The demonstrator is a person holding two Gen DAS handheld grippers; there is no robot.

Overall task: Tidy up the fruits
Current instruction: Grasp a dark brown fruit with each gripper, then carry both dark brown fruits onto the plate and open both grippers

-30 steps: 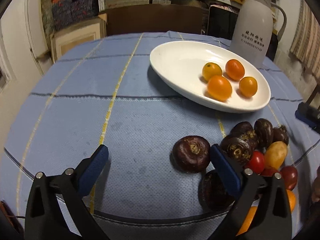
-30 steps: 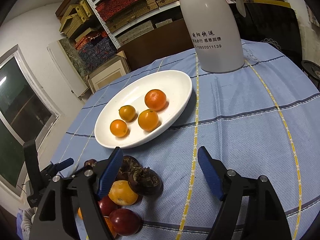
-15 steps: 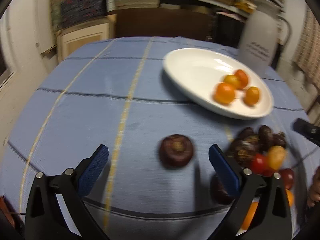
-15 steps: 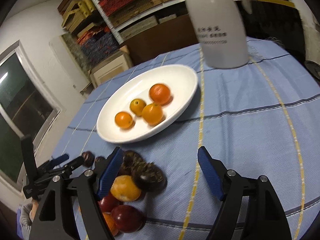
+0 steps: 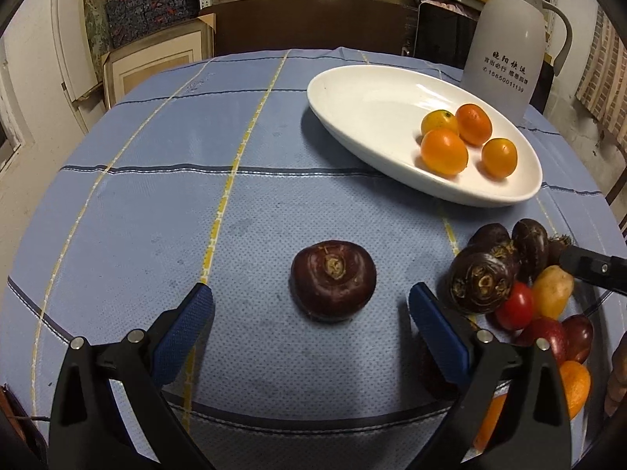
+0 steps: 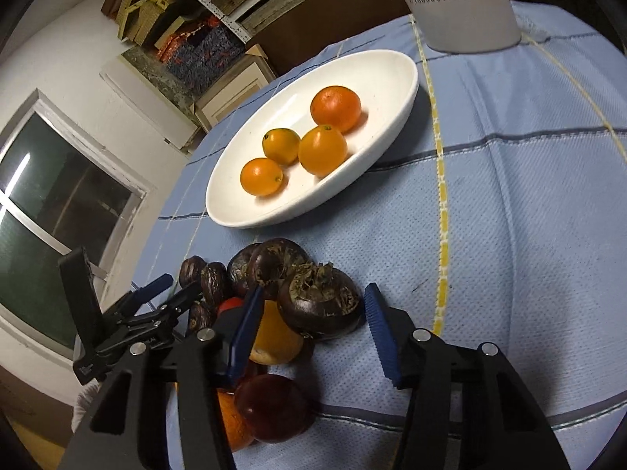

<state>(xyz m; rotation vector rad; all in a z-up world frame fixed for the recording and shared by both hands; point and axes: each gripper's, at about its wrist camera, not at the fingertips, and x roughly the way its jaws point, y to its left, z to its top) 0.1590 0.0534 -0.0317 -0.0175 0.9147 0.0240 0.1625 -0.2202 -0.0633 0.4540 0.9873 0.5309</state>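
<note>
Left gripper (image 5: 311,305) gapes wide around a lone water chestnut (image 5: 333,279), untouched, left of the fruit pile (image 6: 274,313). Right gripper (image 6: 313,305) stands open, straddling the pile's top chestnut (image 6: 319,301), below the white plate (image 6: 250,211).

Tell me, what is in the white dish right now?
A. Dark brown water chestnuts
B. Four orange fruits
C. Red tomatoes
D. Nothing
B: the white dish holds only four orange fruits, while the dark and red pieces lie in a pile on the cloth beside it.
</note>
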